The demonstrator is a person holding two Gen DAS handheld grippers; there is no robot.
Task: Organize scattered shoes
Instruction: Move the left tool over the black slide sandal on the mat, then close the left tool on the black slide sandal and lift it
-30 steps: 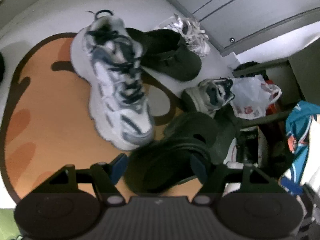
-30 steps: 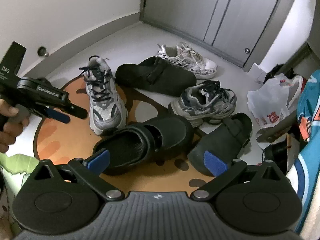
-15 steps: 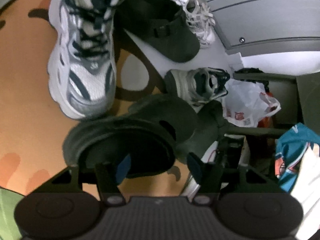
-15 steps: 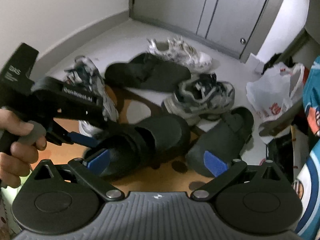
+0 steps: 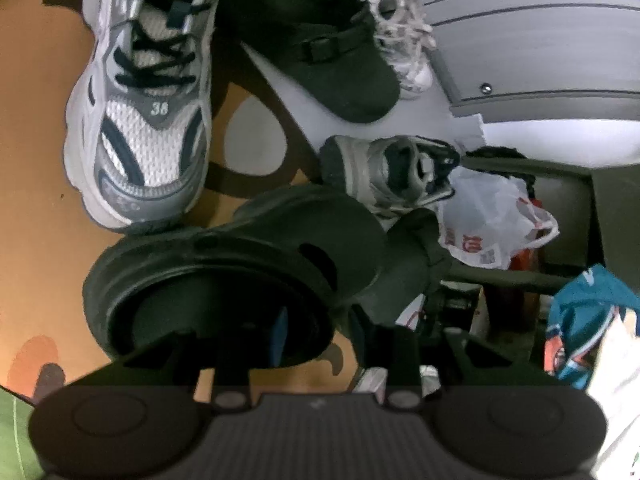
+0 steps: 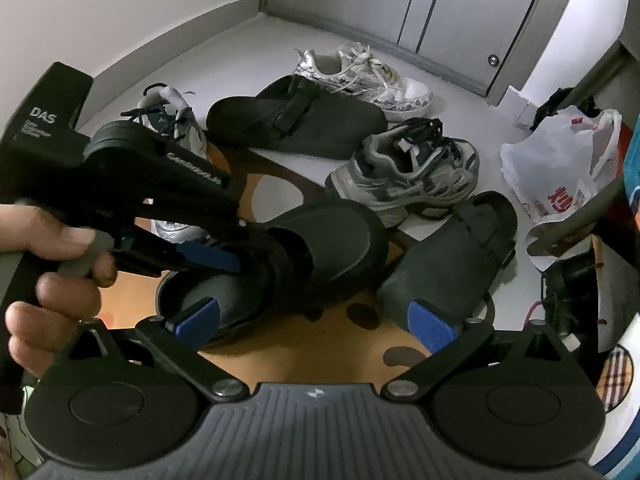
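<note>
One finger of the left hand-held gripper (image 6: pixel 224 258) sits inside the clog (image 6: pixel 288 264), spread; next, pinch and lift.

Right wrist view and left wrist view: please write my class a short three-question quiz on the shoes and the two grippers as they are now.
1. True or false: the right gripper is shut on a shoe.
2. One finger of the left gripper is inside which item?
A. plastic bag
B. black clog
C. silver-patterned sneaker
3. Fill in: the number printed on the white-and-grey sneaker is ___.

Key
1. False: the right gripper is open and holds nothing.
2. B
3. 38
</note>
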